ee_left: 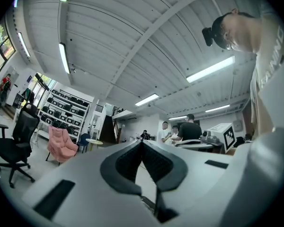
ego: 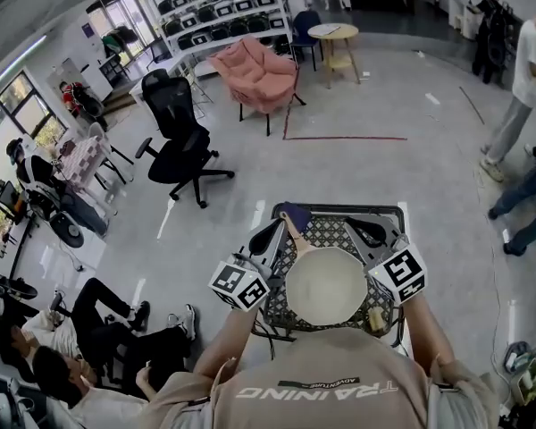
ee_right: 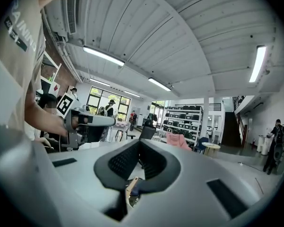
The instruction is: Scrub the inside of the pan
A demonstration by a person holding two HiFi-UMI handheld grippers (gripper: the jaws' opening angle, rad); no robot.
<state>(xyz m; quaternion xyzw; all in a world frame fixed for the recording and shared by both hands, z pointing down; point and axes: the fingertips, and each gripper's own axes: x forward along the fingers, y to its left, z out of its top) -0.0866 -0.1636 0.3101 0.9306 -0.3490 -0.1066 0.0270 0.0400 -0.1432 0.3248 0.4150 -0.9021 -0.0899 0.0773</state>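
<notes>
Bench [ego: 339, 209]: dark-framed, directly in front of person; carries everything for the job.
Mat [ego: 332, 231]: black/white lattice sheet over bench top; prob. there to stop pan sliding.
Pan [ego: 326, 286]: cream, round, open side up, mid-mat, btw the two grippers and close to person's chest. Inside looks bare, no tool in it. Centred, so either hand reaches it.
Left gripper [ego: 270, 235]: just L of pan, over the mat; no contact w/ pan that I can see. Jaws closed tip to tip, nothing btw them. Its own view shows only room + ceiling, so it points outward, not at the pan.
Right gripper [ego: 364, 232]: mirrored spot just R of pan. Jaws closed, empty. Its view also looks across the room.
Pan handle [ego: 297, 238]: wooden, angled to far-left, nearer left gripper; likely the side to steady it from.
Dark blue item [ego: 295, 213]: on mat at the handle's far end; sponge or cloth, can't tell. Prob. the scrubber, parked within reach.
Step (judgement): scrub not yet begun. Both grippers flank the pan empty, a ready pose. Next needs the scrubber gripped + the pan steadied.
</notes>
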